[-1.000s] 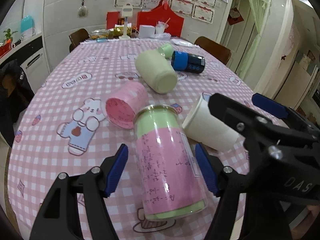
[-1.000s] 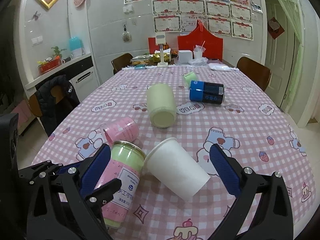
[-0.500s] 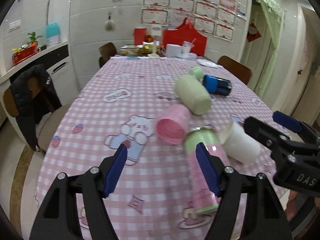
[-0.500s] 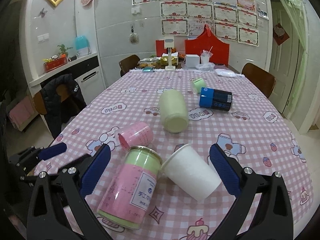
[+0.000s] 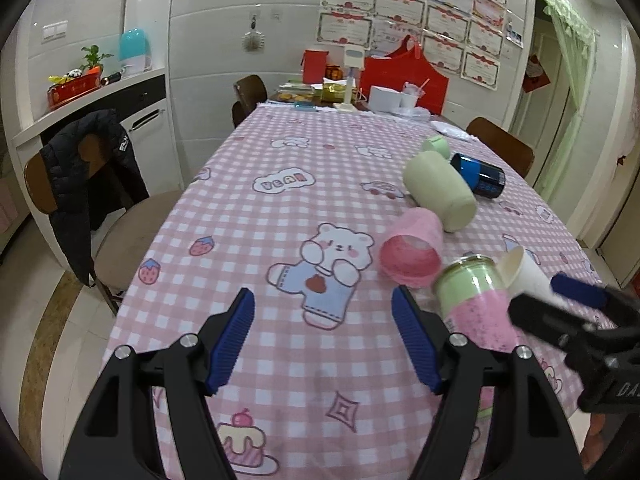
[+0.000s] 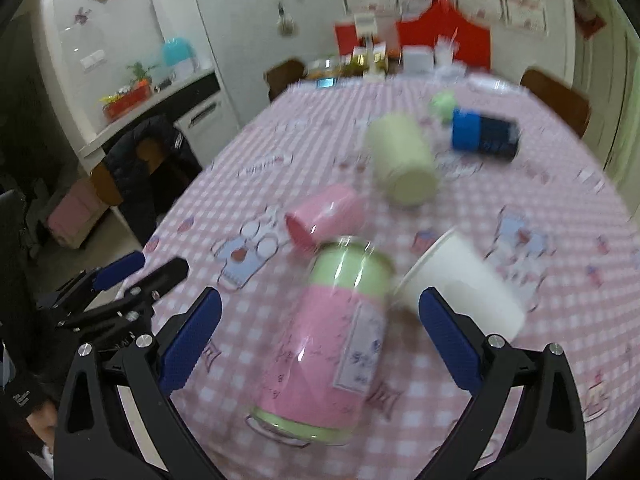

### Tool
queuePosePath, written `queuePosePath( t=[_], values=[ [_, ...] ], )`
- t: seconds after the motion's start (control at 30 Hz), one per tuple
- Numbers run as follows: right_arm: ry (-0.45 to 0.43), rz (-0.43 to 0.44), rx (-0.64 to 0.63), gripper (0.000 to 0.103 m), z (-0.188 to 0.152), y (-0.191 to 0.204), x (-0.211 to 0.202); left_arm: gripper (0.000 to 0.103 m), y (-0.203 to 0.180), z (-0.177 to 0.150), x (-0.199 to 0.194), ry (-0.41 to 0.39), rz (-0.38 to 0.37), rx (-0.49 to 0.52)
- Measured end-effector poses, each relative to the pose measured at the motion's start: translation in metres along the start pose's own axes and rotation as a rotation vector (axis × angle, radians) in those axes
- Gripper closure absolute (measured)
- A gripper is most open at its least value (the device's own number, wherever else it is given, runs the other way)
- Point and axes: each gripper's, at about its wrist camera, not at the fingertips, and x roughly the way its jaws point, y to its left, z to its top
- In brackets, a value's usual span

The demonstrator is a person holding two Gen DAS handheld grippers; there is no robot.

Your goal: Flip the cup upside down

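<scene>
Several cups lie on their sides on the pink checked tablecloth (image 5: 280,208). A pink-and-green tall cup (image 6: 332,332) lies nearest, between the fingers of my right gripper (image 6: 320,332), which is open and empty. A white paper cup (image 6: 460,284) lies right of it and a small pink cup (image 6: 324,216) behind it. My left gripper (image 5: 322,340) is open and empty over bare cloth, left of the tall cup (image 5: 476,304) and the pink cup (image 5: 412,248). The right gripper shows at the right edge of the left wrist view (image 5: 576,320).
A pale cream cup (image 5: 440,188), a small green cup (image 5: 436,146) and a blue-and-black cup (image 5: 480,176) lie farther back. Boxes and a red bag (image 5: 404,76) stand at the table's far end. A chair with a black jacket (image 5: 88,176) stands left.
My left gripper has pulled back and swung left off the tall cup. My right gripper has shifted left, so the tall cup now lies between its fingers; its view is blurred.
</scene>
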Motion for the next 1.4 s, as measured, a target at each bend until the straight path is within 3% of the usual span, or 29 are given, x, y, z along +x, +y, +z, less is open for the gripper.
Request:
queuePosePath(
  t=[0.37,0.6,0.73,1.1,1.4],
  values=[
    [0.172,0.036,0.102,0.011,0.006,-0.010,0.042,0.033,0.010,0.000,0.016,0.032,-0.014,-0.008],
    [0.253,0.056,0.157,0.030,0.013,-0.029,0.065,0.033,0.012,0.003,0.028,0.049,-0.024,-0.012],
    [0.296,0.071,0.177,0.031,0.013,-0.038,0.073,0.033,0.011,0.005,0.036,0.060,-0.032,-0.008],
    [0.253,0.048,0.162,0.034,0.027,-0.051,0.070,0.033,0.004,0.016,0.051,0.075,-0.041,-0.001],
    [0.058,-0.106,0.061,0.034,0.046,-0.057,0.050,0.033,-0.007,0.025,0.059,0.079,-0.052,0.017]
  ],
)
